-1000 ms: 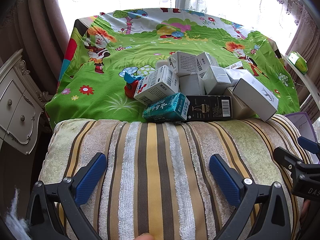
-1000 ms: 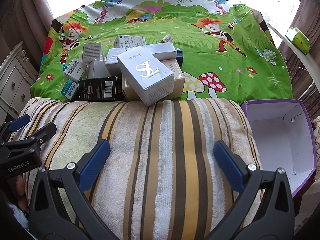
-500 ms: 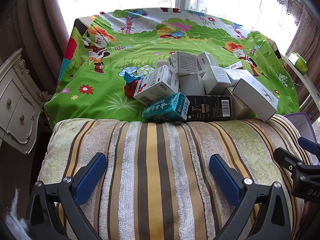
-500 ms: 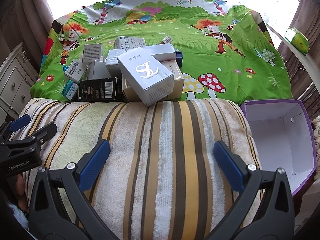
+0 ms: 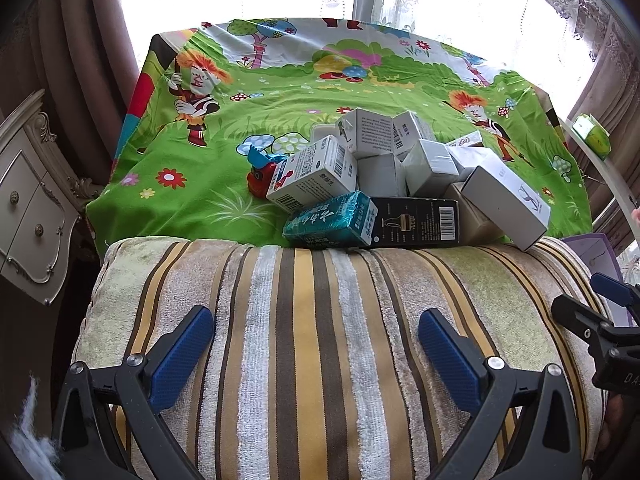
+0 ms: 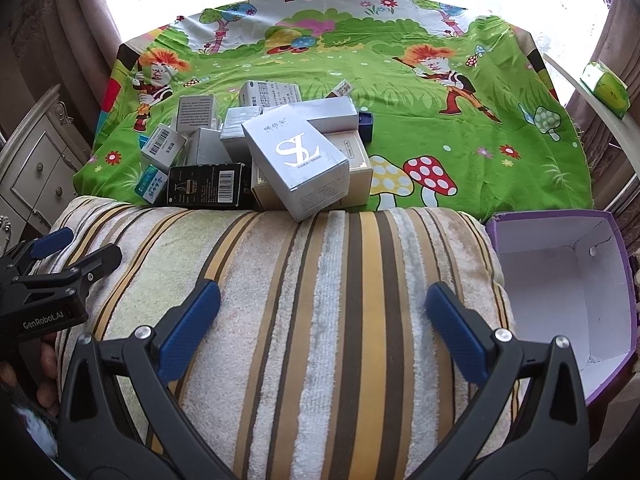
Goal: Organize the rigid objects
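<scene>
Two grippers: left (image 5: 316,344) and right (image 6: 322,320) are hanging wide apart, holding nothing.
Boxes (image 6: 296,160): lying heaped ahead of both jaws.
Risk: nudging the silver box (image 6: 298,164) is likely toppling it.
Bin (image 6: 560,280): waiting right of right jaws.

Striped towel (image 6: 320,300), cartoon green sheet (image 6: 460,152), carved white dresser (image 5: 28,200), curtains (image 5: 80,60)

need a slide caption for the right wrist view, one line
Open right tongs over a striped towel, facing a pile of small boxes on cartoon cloth; empty purple box at right.
</scene>
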Tool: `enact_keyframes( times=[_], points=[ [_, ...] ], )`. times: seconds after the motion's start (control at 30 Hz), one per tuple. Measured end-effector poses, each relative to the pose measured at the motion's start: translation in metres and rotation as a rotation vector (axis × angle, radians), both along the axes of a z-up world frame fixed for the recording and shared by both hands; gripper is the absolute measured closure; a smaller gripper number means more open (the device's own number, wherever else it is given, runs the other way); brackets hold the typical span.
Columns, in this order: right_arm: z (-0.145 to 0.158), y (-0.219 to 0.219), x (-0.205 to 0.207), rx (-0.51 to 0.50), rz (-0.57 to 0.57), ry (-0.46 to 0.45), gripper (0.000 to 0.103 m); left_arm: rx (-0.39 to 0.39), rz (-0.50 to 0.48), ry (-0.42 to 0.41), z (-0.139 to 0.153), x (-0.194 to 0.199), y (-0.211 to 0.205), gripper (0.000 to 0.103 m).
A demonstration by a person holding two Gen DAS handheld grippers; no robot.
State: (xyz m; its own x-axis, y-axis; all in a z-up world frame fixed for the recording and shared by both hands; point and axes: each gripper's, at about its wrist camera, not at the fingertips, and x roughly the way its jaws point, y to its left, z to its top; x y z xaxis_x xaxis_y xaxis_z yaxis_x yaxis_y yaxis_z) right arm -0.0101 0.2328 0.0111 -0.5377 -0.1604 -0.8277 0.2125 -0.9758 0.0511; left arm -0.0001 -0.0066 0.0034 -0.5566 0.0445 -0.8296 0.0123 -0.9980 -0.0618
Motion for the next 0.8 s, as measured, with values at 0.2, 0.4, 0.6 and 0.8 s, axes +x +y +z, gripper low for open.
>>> enact_keyframes(
  times=[0.2, 0.4, 0.6, 0.8],
  points=[
    [0.011, -0.005, -0.012, 0.014, 0.069, 0.026, 0.000, 0.091, -0.037, -0.018, 0.006, -0.016, -0.008, 0.000],
    [0.022, -0.013, -0.032, 0.057, 0.120, 0.081, 0.001, 0.227, -0.050, -0.053, 0.003, -0.044, -0.025, 0.000],
    [0.017, -0.024, -0.057, 0.087, 0.155, 0.083, 0.007, 0.325, -0.049, -0.080, -0.001, -0.071, -0.040, 0.000],
    [0.009, -0.030, -0.071, 0.078, 0.171, 0.047, 0.018, 0.469, 0.008, -0.114, -0.007, -0.104, -0.063, 0.000]
  ],
)
